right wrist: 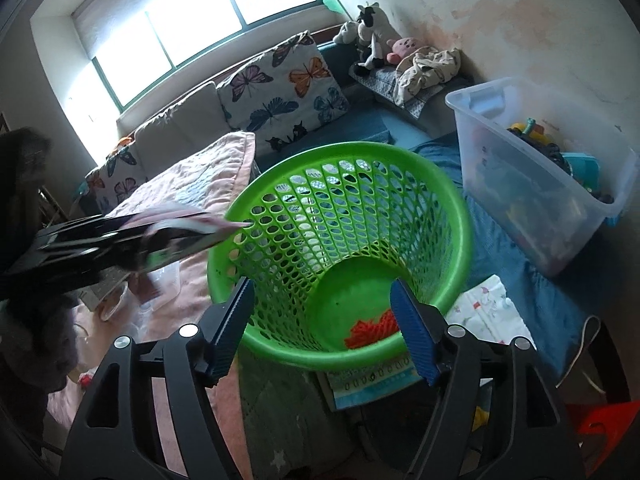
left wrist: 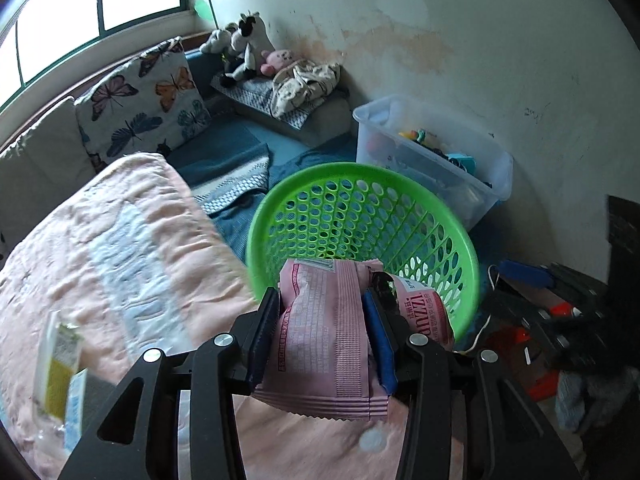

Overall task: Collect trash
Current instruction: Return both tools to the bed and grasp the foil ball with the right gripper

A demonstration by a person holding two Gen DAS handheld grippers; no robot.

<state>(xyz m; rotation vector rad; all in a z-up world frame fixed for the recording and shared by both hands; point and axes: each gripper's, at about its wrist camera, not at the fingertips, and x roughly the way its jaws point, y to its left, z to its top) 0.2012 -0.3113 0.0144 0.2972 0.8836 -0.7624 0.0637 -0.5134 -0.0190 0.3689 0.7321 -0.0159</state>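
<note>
Drop-off step; left gripper [left wrist: 326, 320] pinches pink snack wrapper [left wrist: 320, 336] just short of green mesh basket [left wrist: 362, 220] rim; right gripper [right wrist: 322, 320] spread, empty, over basket mouth; orange wrapper [right wrist: 370, 330] on basket bottom; next: carry wrapper past rim, then release.

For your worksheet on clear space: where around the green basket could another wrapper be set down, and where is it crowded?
Free: the green basket's floor beside the orange scrap, and the pink blanket left of the rim. Crowded: the clear toy box on the right, and the blanket's near-left corner with wrappers.
</note>
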